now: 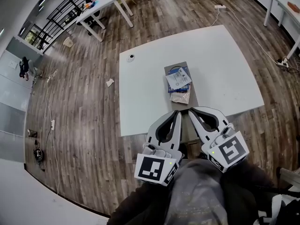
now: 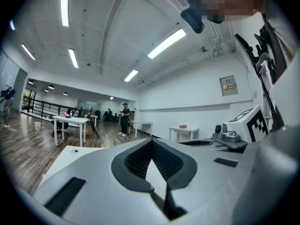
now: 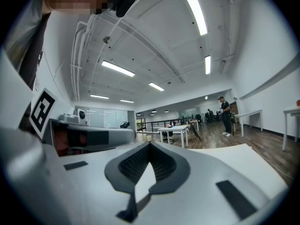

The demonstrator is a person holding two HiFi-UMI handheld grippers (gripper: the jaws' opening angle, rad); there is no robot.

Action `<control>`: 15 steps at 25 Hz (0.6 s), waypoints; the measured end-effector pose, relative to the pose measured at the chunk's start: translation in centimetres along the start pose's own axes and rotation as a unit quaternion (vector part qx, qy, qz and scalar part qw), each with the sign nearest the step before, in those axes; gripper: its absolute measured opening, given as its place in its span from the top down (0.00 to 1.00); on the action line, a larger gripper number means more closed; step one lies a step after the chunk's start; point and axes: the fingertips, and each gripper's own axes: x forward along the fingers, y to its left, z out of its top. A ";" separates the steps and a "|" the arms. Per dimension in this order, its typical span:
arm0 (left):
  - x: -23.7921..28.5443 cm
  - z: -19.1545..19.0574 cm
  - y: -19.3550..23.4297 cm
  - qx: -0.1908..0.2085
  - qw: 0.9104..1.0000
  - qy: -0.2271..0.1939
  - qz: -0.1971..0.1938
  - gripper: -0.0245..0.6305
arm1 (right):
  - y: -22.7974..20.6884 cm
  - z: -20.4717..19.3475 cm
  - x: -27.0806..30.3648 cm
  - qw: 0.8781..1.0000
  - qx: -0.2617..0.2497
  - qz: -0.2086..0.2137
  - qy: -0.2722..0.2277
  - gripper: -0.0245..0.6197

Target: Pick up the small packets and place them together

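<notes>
Small packets lie in a pile on a grey board [image 1: 193, 96] in the middle of the white table [image 1: 225, 69]. On top is a blue and white packet [image 1: 178, 78], and a pale crinkled packet [image 1: 180, 96] sticks out at the near end. My left gripper [image 1: 178, 112] and right gripper [image 1: 191, 110] hover side by side over the table's near edge, their tips just short of the pile. Both point level, away from me. In the left gripper view the left gripper [image 2: 151, 140] is shut and empty. The right gripper view shows the right gripper [image 3: 150, 143] the same.
A small round object [image 1: 131, 57] sits at the table's far left corner. A scrap of paper [image 1: 109, 82] and cables lie on the wooden floor to the left. Another white table [image 1: 101, 3] stands far off, where a person [image 2: 124, 118] stands.
</notes>
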 end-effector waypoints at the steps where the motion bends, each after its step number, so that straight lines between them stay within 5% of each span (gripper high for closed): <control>1: 0.1 -0.1 0.0 -0.001 1.000 0.001 -0.001 0.96 | -0.1 -0.1 0.0 1.000 0.002 0.000 0.000 0.95; 15: 1.2 -0.6 -0.7 -0.006 1.000 0.010 -0.014 0.96 | -1.3 -0.3 -0.4 1.000 0.011 -0.009 0.000 0.95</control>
